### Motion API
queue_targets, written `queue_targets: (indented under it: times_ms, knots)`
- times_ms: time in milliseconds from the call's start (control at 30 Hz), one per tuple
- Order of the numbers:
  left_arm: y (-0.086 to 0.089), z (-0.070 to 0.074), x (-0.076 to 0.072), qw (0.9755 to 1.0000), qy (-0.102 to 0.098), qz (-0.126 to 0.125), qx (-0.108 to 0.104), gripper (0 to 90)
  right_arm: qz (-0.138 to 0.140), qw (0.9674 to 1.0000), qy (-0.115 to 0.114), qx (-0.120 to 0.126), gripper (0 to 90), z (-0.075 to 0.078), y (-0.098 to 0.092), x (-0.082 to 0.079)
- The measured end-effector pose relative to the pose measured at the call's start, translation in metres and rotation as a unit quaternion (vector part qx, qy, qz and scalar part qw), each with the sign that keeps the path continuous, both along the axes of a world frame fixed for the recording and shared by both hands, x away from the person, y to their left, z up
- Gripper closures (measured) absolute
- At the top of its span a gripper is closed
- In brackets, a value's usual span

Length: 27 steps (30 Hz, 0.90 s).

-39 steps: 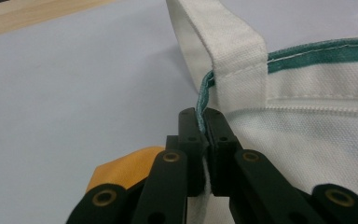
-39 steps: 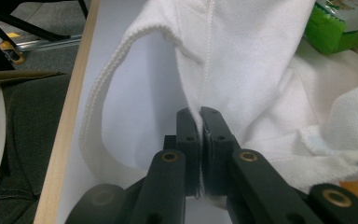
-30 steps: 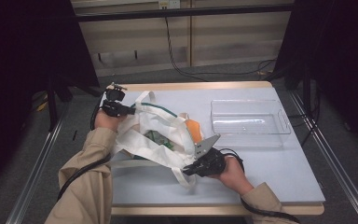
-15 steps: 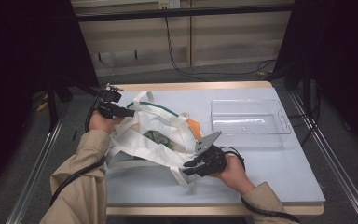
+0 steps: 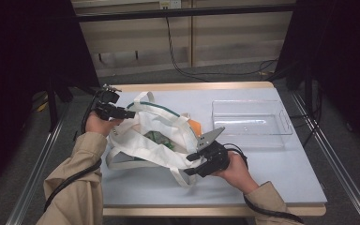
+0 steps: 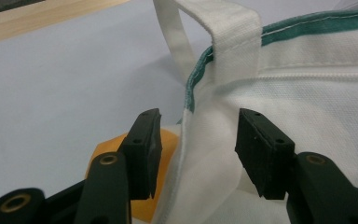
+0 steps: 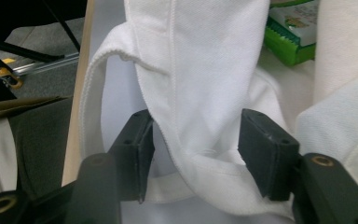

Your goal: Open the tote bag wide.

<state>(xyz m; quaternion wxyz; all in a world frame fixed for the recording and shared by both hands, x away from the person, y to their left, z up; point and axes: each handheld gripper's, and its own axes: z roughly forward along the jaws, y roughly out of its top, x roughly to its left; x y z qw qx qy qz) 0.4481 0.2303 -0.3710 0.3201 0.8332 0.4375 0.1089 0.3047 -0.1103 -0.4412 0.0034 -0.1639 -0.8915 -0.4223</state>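
A white cloth tote bag (image 5: 154, 136) with green trim lies slumped on the pale table (image 5: 272, 173). My left gripper (image 5: 129, 114) is at the bag's far left rim. In the left gripper view its jaws (image 6: 198, 126) have just been opening, and the bag's edge (image 6: 205, 140) hangs loose between the parted pads. My right gripper (image 5: 189, 164) is at the bag's near right corner. Its jaws (image 7: 196, 126) have also just been opening, with a fold of white cloth (image 7: 200, 93) slack between them. A green packet (image 7: 291, 42) lies inside the bag.
A clear plastic tray (image 5: 251, 123) stands on the table's right half. An orange thing (image 5: 194, 125) peeks out behind the bag, and orange (image 6: 170, 149) also shows beside the left jaw. Dark frame rails run along both sides of the table.
Both grippers' jaws have spread apart and let go of the bag's cloth, which has gone slack. Neither hand has shifted noticeably.
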Motion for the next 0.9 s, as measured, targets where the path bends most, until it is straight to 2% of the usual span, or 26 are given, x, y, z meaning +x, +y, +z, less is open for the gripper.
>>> queue_targets:
  times_ms: [33, 67, 100, 133, 200, 433, 500, 533, 600, 800, 900]
  knots:
    - [-0.001, 0.001, -0.002, 1.0000, -0.002, 0.004, -0.004, 47.5, -0.003, 1.0000, 0.001, 0.000, 41.5, 0.002, 0.000, 0.001]
    - [0.000, 0.003, -0.003, 1.0000, -0.002, -0.004, 0.002, 46.8, -0.003, 1.0000, 0.002, -0.001, 41.2, 0.002, 0.000, 0.001]
    - [-0.001, 0.004, -0.005, 1.0000, -0.004, -0.001, -0.005, 46.4, -0.006, 1.0000, 0.005, -0.003, 41.0, 0.003, 0.000, 0.001]
    - [0.000, 0.005, -0.006, 1.0000, -0.002, -0.008, 0.001, 46.1, -0.005, 1.0000, 0.001, -0.004, 40.7, 0.004, 0.000, 0.001]
    - [0.001, 0.006, -0.006, 1.0000, -0.002, -0.009, 0.001, 45.7, -0.004, 1.0000, -0.002, -0.005, 40.2, 0.005, 0.000, 0.002]
    - [0.000, 0.012, -0.012, 0.9999, -0.006, -0.015, 0.002, 43.4, -0.004, 1.0000, 0.004, -0.007, 37.4, 0.011, 0.001, 0.005]
    - [0.000, 0.013, -0.013, 0.9998, -0.008, -0.018, -0.002, 43.3, -0.005, 0.9999, 0.009, -0.007, 35.6, 0.011, 0.002, 0.005]
    - [-0.001, 0.013, -0.014, 0.9998, -0.010, -0.010, -0.010, 43.3, -0.002, 0.9999, 0.010, -0.009, 33.9, 0.011, 0.002, 0.006]
    - [0.001, 0.015, -0.014, 0.9998, -0.009, -0.015, -0.009, 43.0, -0.003, 0.9999, 0.011, -0.009, 30.2, 0.011, 0.004, 0.006]
    - [0.003, 0.016, -0.015, 0.9998, -0.011, -0.016, -0.005, 41.1, -0.011, 0.9997, 0.022, 0.007, 26.2, 0.015, 0.002, 0.008]
    - [0.003, 0.018, -0.016, 0.9997, -0.012, -0.018, -0.007, 41.1, -0.014, 0.9997, 0.021, 0.007, 25.7, 0.017, 0.001, 0.009]
